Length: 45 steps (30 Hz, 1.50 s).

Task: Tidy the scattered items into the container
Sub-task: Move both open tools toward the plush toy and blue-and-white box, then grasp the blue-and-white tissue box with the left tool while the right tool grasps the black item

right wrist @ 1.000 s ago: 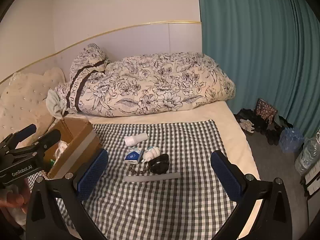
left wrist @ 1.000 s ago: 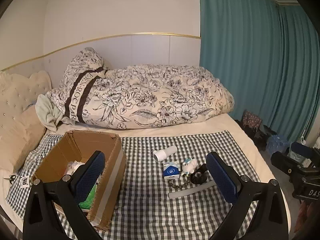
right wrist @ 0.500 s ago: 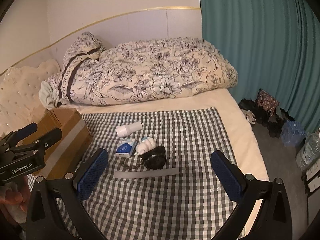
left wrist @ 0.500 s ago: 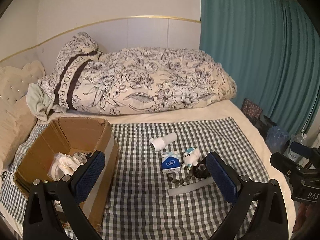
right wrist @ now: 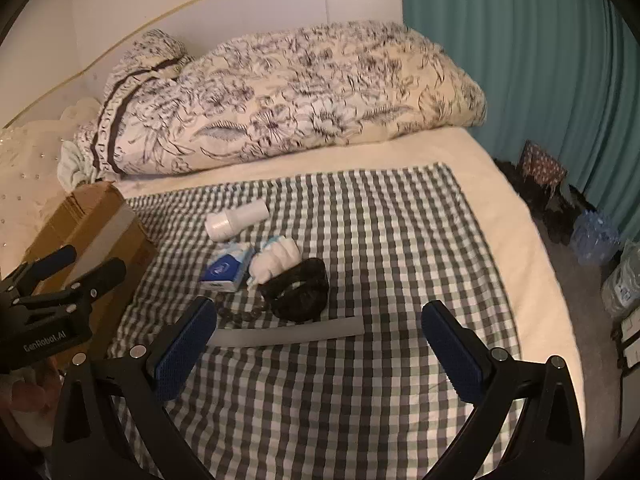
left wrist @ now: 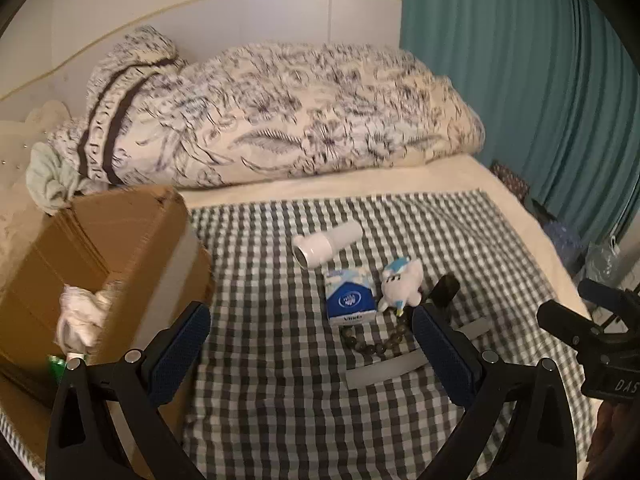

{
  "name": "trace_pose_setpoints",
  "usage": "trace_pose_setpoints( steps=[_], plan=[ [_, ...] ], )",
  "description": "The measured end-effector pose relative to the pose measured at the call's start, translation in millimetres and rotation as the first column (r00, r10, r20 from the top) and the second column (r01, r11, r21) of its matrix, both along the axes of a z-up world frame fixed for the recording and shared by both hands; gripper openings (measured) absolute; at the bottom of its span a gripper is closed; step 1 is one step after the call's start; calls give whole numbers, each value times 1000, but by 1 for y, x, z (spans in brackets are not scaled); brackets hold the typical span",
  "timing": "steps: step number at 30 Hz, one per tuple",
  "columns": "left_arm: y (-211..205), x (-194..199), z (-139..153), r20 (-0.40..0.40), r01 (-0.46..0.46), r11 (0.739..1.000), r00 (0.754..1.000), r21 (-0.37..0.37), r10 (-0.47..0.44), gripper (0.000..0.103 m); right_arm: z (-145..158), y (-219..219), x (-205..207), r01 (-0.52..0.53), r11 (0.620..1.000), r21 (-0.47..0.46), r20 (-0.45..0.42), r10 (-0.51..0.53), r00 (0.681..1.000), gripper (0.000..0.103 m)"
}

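Scattered items lie bunched together in the middle of the checked cloth (right wrist: 400, 216) spread over the bed: a white bottle (right wrist: 236, 219) on its side, a blue tissue pack (right wrist: 226, 270) touching a small white plush toy (right wrist: 276, 260), a black hair tie (right wrist: 300, 290), a bead bracelet (left wrist: 378, 340) and a long pale strip (right wrist: 288, 334) nearest us. We judge the close grouping lets either hand reach any piece. Our cardboard box (left wrist: 100, 264) sits open at the cloth's left edge, just beside the cluster, already holding some crumpled white material (left wrist: 80, 316), so part of the tidying looks done. We hold the left gripper (left wrist: 308, 354) released and empty between box and items, and the right gripper (right wrist: 318, 346) likewise spread wide and empty above the strip, probably our next pick.
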State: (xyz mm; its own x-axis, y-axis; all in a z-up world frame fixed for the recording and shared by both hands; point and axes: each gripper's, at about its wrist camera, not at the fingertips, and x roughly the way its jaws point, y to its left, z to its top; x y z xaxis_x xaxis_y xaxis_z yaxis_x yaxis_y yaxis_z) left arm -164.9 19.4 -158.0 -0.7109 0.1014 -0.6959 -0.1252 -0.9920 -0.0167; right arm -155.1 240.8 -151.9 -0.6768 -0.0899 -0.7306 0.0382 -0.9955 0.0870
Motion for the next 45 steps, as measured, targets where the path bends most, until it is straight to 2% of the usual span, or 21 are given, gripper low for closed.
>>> trace_pose_setpoints(
  steps=[4,16,19,24,29,30,32,36,37,38,39,40,42,44,45],
  plan=[
    [5,-17,-24,44,11,1000,999,1,-11,103,-19,4,-16,1,1000,-10,27,-1,1000,103],
    [28,-60,-70,101,44,999,994,-16,-42,103,-57,14,-59,23,999,-40,86,-20,996,103],
    [31,-69,-80,114,52,999,992,-17,-50,103,-65,12,-69,17,999,-43,104,-13,995,99],
    [34,-81,-92,128,53,999,990,-9,-52,103,-80,6,-83,2,999,-41,139,4,990,75],
    [38,-91,-102,144,63,998,988,-2,-62,103,-96,3,-90,-10,999,-32,186,16,982,60],
    [38,-93,-105,152,65,998,986,5,-65,103,-100,3,-91,-5,1000,-19,205,8,979,51],
    [38,-97,-111,169,59,998,984,12,-60,103,-110,4,-93,2,1000,-6,247,0,969,41],
    [36,-103,-118,178,57,998,982,21,-60,103,-116,3,-92,-8,1000,-20,244,13,970,40],
    [37,-103,-119,178,57,998,982,25,-61,103,-116,3,-93,-11,1000,-22,241,16,970,37],
    [37,-104,-120,179,57,998,982,29,-61,103,-116,3,-93,-16,1000,-25,237,22,971,28],
    [36,-106,-121,180,55,998,982,32,-60,103,-117,2,-94,-21,999,-26,233,26,972,24],
    [36,-107,-121,181,51,998,982,38,-57,101,-117,1,-94,-24,999,-25,228,29,973,24],
    [35,-109,-122,186,48,998,981,48,-56,84,-117,0,-93,-27,999,-27,221,32,975,23],
    [35,-110,-124,199,49,998,978,49,-58,56,-117,0,-93,-26,999,-30,216,32,976,22],
    [34,-110,-125,202,56,997,977,58,-66,54,-117,0,-93,-25,999,-33,214,32,976,22]
  ],
)
